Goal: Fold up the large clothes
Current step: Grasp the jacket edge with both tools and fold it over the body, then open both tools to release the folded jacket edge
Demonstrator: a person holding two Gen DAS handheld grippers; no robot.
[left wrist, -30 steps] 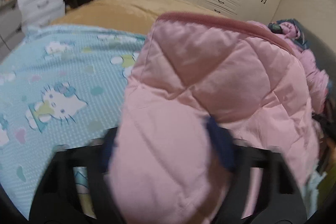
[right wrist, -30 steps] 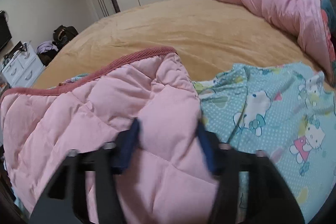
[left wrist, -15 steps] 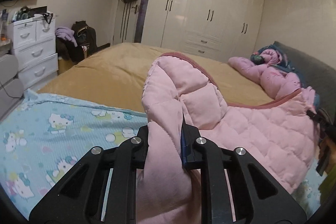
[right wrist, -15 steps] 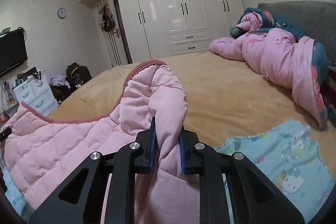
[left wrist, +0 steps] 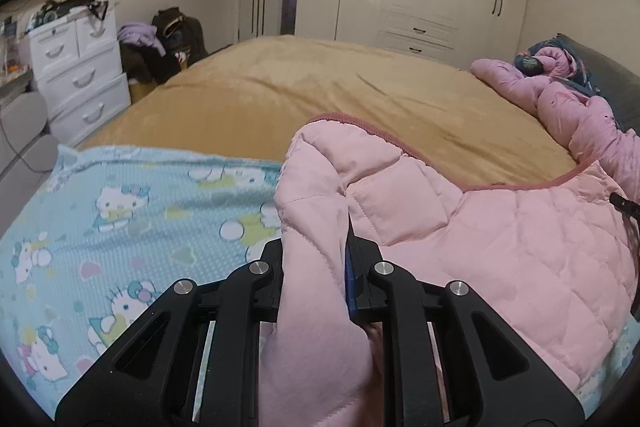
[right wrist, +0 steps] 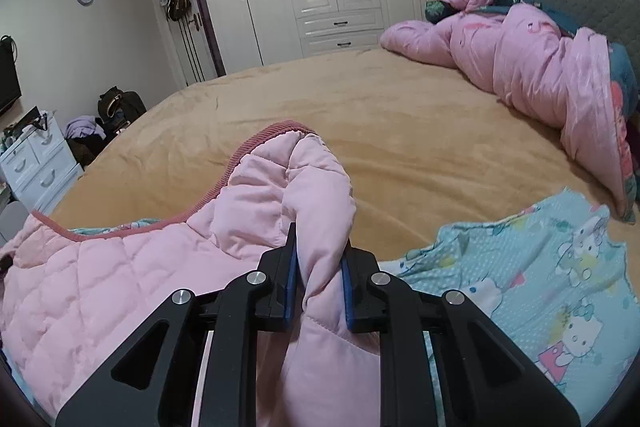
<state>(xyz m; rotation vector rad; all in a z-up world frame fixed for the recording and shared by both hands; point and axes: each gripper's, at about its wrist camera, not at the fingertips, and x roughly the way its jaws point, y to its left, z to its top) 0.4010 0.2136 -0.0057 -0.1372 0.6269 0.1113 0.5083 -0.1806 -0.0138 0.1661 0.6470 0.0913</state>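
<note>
The left hand-held gripper (left wrist: 314, 269) is pinching a thick bunch of the pink quilted jacket (left wrist: 500, 227) near one end of its ribbed hem, and the right hand-held gripper (right wrist: 318, 269) is pinching a similar bunch at the other end. The jacket is hanging between them, lifted at both held corners and sagging in the middle, over the blue cartoon-print sheet (left wrist: 120, 211) that is lying on the tan bed (left wrist: 320, 95).

The padding is puffy and slick-looking, so a fold may be slipping out of either grip if the pull gets sharp; each set of fingers is holding only a gathered ridge, not a flat edge. The slack middle is likely to bunch or land crooked if the two sides are lowered unevenly. The hanging lower part may also be dragging the blue sheet out of place. The rumpled pink quilt (right wrist: 532, 67) by the headboard is lying well apart from the jacket, so it is posing little risk.
</note>
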